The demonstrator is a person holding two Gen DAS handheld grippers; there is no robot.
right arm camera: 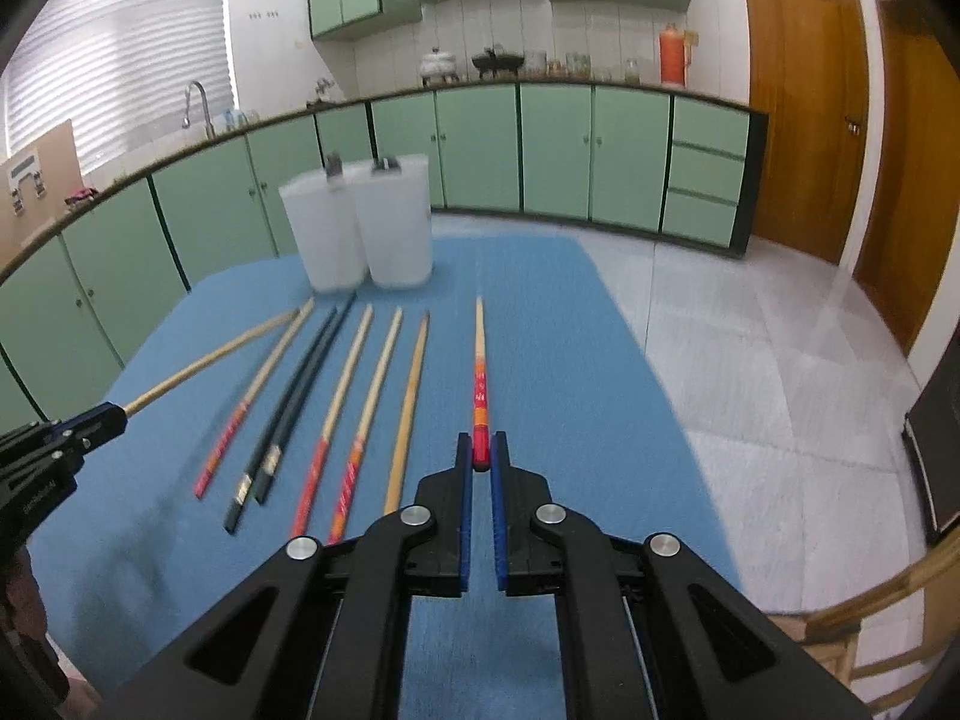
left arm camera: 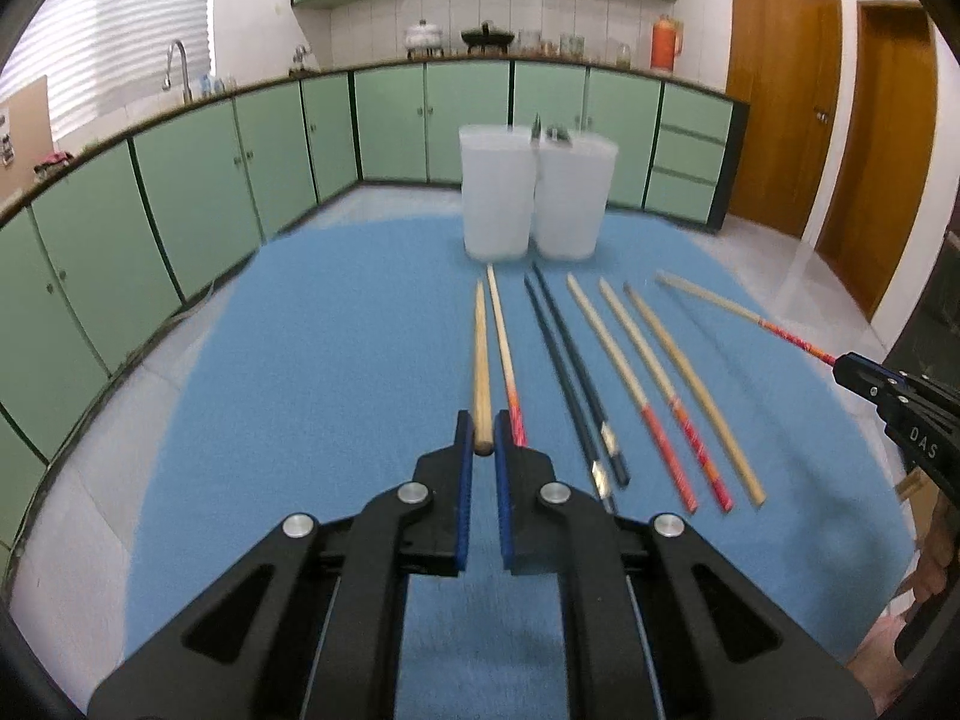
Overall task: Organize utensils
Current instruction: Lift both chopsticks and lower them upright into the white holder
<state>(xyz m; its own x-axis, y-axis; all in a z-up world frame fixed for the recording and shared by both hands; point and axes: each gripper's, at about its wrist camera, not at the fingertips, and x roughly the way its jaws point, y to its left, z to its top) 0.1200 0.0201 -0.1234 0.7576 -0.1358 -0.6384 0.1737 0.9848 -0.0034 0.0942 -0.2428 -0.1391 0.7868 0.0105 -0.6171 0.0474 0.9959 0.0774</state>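
Several chopsticks lie in a row on a blue mat [left arm camera: 300, 360]. My left gripper [left arm camera: 483, 441] is shut on the thick end of a plain wooden chopstick [left arm camera: 481, 360] and holds it above the mat; it also shows in the right wrist view [right arm camera: 204, 360]. My right gripper [right arm camera: 482, 456] is shut on the red end of a red-handled chopstick [right arm camera: 480, 384], which also shows in the left wrist view [left arm camera: 744, 315]. Two white translucent containers [left arm camera: 498, 198] [left arm camera: 573, 198] stand at the mat's far edge. A dark pair of chopsticks [left arm camera: 573, 372] lies in the middle of the row.
Green kitchen cabinets [left arm camera: 210, 180] run around the back and left. Wooden doors [left arm camera: 780, 90] stand at the right. Dark utensil tips [left arm camera: 555, 133] stick out of the right container. A pale tiled floor [right arm camera: 750, 330] shows to the right of the mat.
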